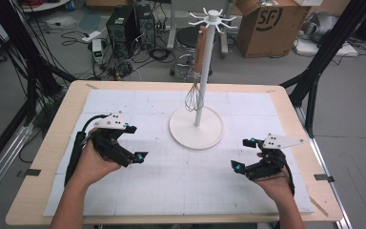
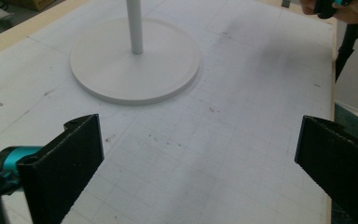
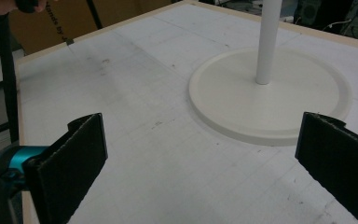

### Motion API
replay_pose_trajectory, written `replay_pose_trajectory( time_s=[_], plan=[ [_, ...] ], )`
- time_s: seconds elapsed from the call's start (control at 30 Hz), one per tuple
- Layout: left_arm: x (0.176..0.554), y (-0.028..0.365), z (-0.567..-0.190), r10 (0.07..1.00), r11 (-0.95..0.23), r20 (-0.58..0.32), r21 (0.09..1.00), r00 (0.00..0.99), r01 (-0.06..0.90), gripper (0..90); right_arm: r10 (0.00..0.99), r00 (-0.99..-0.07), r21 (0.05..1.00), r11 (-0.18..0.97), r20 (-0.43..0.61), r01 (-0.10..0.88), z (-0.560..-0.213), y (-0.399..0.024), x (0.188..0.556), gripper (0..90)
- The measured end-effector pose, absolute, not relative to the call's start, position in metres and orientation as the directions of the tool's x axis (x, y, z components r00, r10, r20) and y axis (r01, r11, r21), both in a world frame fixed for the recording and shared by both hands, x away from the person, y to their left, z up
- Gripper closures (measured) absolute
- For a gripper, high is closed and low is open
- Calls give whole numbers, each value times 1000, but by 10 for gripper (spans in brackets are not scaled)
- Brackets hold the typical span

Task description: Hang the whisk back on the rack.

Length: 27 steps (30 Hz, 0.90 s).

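A white rack stand (image 1: 204, 67) with a round base (image 1: 181, 128) rises from the middle of the table, hooks at its top. A whisk (image 1: 194, 95) with a wooden handle hangs from one hook beside the pole. My left gripper (image 1: 134, 143) sits left of the base, held in a hand, jaws wide apart with nothing between them; its own view shows the base (image 2: 112, 70) ahead. My right gripper (image 1: 242, 153) rests right of the base, also open and empty, facing the base (image 3: 233, 98).
A white gridded mat (image 1: 171, 181) covers the wooden table (image 1: 71, 95). Behind the table lie a cardboard box (image 1: 271, 24), computer towers (image 1: 124, 24) and cables on the floor. Black frame legs (image 1: 314, 76) stand at both sides.
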<state>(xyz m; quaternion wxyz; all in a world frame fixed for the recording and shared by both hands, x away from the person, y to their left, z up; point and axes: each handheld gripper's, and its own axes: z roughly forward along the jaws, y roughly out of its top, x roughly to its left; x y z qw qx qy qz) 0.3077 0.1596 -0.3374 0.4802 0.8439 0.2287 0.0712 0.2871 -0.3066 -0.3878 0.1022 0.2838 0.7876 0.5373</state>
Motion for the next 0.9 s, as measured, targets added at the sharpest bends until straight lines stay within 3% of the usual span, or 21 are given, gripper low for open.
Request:
replay_pose_trajectory(
  time_s=[0.9],
  plan=[
    [293,175,-357,469,-380,-120,867,875,322,16,566,-813,896,281,134,343,-390,-304,289,8]
  ],
)
